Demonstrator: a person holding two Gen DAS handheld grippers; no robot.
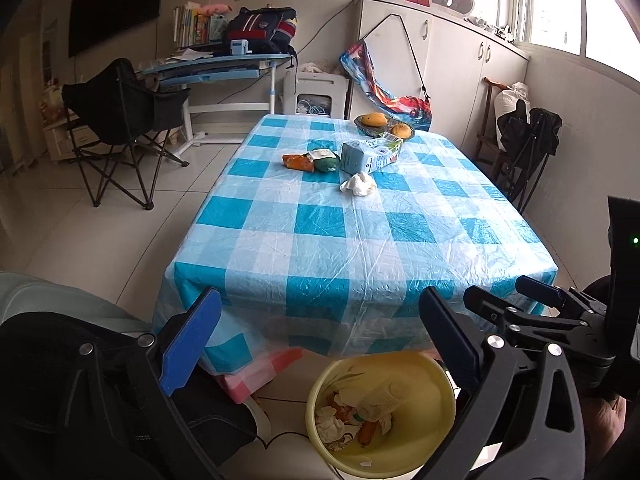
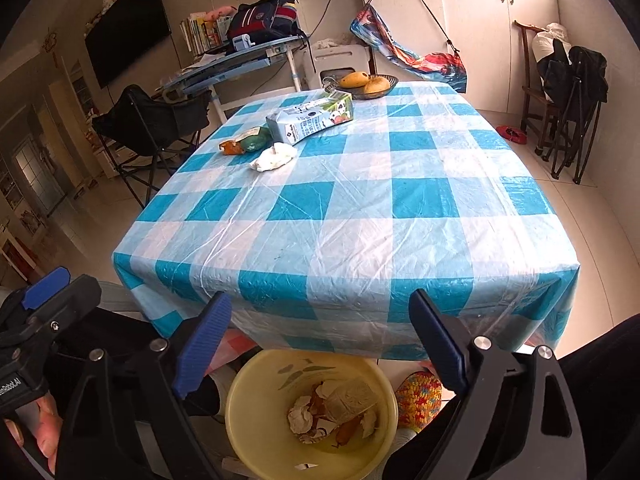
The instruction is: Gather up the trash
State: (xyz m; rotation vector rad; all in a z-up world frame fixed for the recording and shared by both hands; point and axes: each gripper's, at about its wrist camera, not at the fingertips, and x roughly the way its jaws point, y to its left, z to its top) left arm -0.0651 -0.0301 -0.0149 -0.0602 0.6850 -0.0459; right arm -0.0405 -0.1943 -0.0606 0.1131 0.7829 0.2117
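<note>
Right wrist: both grippers, right gripper [image 2: 320,344] and left gripper [image 1: 320,340], splayed empty above the bin [image 2: 256,432]; crumpled tissue [image 2: 274,157] far across table, beside the carton [image 2: 308,118].

near half of the table lying bare, clutter sitting at the far end

the tablecloth [image 2: 360,200] is offering open passage from the near edge up to the crumpled tissue [image 2: 274,157]; behind it the milk carton [image 2: 310,117], wrapped food [image 2: 244,142] and fruit bowl [image 2: 362,82] are crowding together. the yellow bin [image 2: 240,412] is standing open-topped below the near edge, between both grippers' spread fingers.
</note>
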